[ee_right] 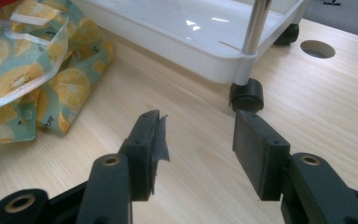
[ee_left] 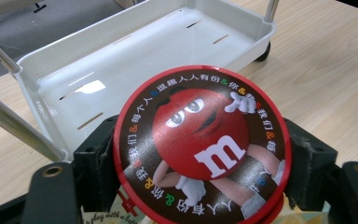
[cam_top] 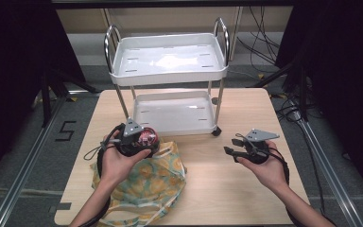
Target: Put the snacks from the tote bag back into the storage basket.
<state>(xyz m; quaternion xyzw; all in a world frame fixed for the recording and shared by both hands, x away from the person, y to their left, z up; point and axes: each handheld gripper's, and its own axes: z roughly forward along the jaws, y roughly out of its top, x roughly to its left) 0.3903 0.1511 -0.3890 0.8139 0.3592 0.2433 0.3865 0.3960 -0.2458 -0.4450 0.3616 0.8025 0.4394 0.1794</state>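
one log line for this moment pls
left gripper: shut on tin above bag | right gripper: open, empty | cart: empty

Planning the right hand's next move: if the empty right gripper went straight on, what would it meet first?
Probably the black caster wheel of the white two-tier plastic cart; the right gripper points about there, over bare table.

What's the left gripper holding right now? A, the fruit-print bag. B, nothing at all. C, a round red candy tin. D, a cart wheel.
C: in the left gripper view the round red candy tin sits squeezed between the black fingers of the left gripper, above the fruit-print bag.
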